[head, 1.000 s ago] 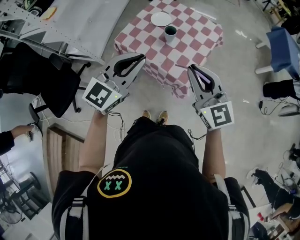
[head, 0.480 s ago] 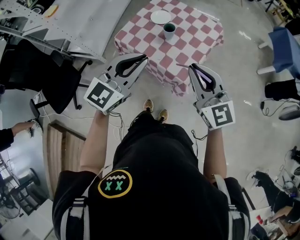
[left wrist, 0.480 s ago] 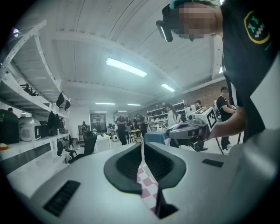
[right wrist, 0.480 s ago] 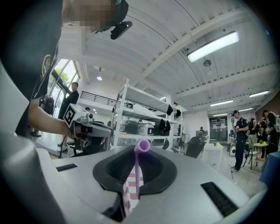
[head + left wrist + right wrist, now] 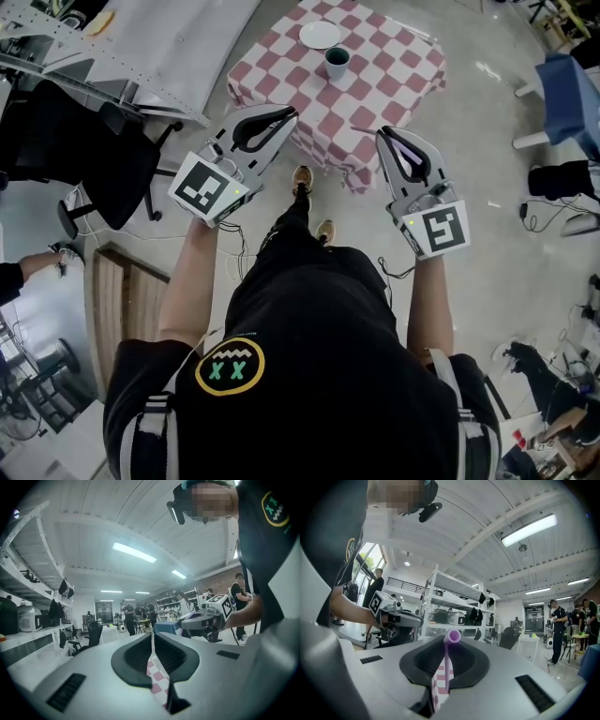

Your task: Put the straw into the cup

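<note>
A dark green cup point(image 5: 337, 62) stands on a pink-and-white checkered table point(image 5: 384, 80), ahead of both grippers and well apart from them. My right gripper point(image 5: 385, 138) is shut on a purple straw point(image 5: 447, 667); in the right gripper view the straw runs up between the jaws and its open end point(image 5: 452, 636) sticks out past the tips. The left gripper point(image 5: 289, 114) is held level with it at the left. Its jaws are shut with nothing between them, and checkered cloth shows through the slit point(image 5: 157, 679). Each gripper also shows in the other's view: the right gripper point(image 5: 206, 620) and the left gripper point(image 5: 401, 620).
A white plate point(image 5: 320, 35) lies behind the cup. A black office chair point(image 5: 89, 164) and a metal shelf unit point(image 5: 141, 47) stand at the left, a blue chair point(image 5: 567, 89) at the right. A wooden pallet point(image 5: 117, 300) lies at the lower left. Several people stand farther back.
The person has taken a step toward the table, one foot now forward. Both grippers keep their pose and the straw stays gripped.
</note>
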The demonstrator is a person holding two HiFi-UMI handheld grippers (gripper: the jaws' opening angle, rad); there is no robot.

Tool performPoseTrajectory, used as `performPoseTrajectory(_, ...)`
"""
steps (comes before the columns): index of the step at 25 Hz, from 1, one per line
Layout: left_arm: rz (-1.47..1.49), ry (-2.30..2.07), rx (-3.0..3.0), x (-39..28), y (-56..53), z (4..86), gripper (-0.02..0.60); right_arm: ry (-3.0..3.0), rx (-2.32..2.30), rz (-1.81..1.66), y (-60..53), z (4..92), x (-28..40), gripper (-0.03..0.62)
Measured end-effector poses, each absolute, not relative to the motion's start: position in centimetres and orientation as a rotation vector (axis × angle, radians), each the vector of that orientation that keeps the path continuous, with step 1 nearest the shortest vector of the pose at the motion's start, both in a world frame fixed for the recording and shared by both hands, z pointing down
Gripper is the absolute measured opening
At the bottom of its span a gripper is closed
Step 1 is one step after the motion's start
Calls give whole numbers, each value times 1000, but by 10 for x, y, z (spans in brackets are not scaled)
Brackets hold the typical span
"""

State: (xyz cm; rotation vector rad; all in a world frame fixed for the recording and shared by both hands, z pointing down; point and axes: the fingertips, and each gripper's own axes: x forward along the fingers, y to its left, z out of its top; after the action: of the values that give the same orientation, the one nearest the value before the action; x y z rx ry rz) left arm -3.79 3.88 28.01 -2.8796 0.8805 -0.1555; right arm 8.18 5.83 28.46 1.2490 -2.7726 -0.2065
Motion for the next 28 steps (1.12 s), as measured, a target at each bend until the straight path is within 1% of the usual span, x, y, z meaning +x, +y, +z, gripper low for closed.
performPoseTrajectory(2, -183, 882, -2871, -41, 31, 286, 35, -2768, 1252, -210, 52, 286, 81, 46)
performPoseTrajectory(9, -102, 830, -2900, -31, 7, 281, 35, -2763, 1268, -200, 26, 288, 80, 47)
performPoseTrajectory(16, -146, 844, -2901, -32, -27, 294, 35, -2745, 1258, -198, -7, 297, 84, 48)
performPoseTrajectory(22, -71, 839, -2947, -25, -58, 287, 35, -2754, 1255, -204, -44, 295, 80, 48)
performPoseTrajectory(26, -166, 861, -2925, -31, -92, 307, 35, -2763, 1274, -160, -72, 294, 78, 48)
performPoseTrajectory(28, -156, 852, -2937, -29, -106, 309, 35, -2753, 1277, -150, -86, 298, 78, 48)
